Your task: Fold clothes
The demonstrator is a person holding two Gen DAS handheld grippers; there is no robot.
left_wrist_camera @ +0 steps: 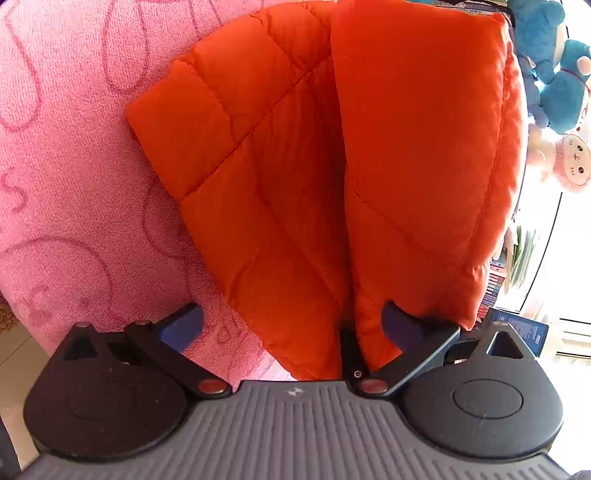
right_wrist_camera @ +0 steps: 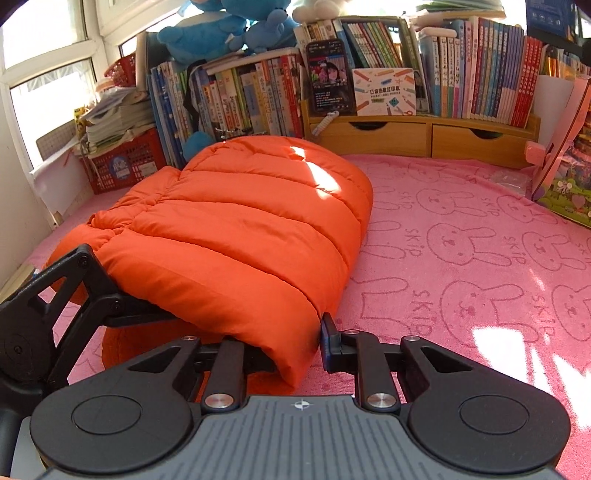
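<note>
Left wrist view, surroundings: we see a pink bunny-print towel point(left_wrist_camera: 74, 177) covering the surface, blue plush toys point(left_wrist_camera: 554, 66) and a pink-hooded doll point(left_wrist_camera: 570, 162) at the right edge, and book spines point(left_wrist_camera: 493, 284) low on the right.
Left wrist view, jacket: the orange quilted down jacket point(left_wrist_camera: 332, 166) lies on the towel, one panel raised and folded over along the right.
Left wrist view, left gripper point(left_wrist_camera: 291, 325): we find its jaws spread wide; the right finger point(left_wrist_camera: 402, 325) is tucked under the raised hem, touching it, while the left finger point(left_wrist_camera: 183, 325) sits over bare towel, so nothing is clamped.

Right wrist view, surroundings: we see rows of books point(right_wrist_camera: 461, 70) on a wooden organiser with two drawers point(right_wrist_camera: 424, 138), a phone point(right_wrist_camera: 328, 75) propped upright with its screen lit, a pencil-print card point(right_wrist_camera: 384, 92) beside it, a red basket point(right_wrist_camera: 125, 166) with paper piled on it, blue plush point(right_wrist_camera: 221, 33) on top of the books, and a pink bag point(right_wrist_camera: 561, 173) at right.
Right wrist view, jacket: the jacket point(right_wrist_camera: 236, 229) lies folded in a thick bundle on the towel point(right_wrist_camera: 461, 258), left of centre.
Right wrist view, left gripper point(right_wrist_camera: 122, 306): it reaches in from the left, its finger touching the near hem.
Right wrist view, right gripper point(right_wrist_camera: 295, 350): we see the near fold bulging between its jaws; the right pad point(right_wrist_camera: 327, 343) touches the fabric, the left is hidden, so we cannot tell whether it grips.
</note>
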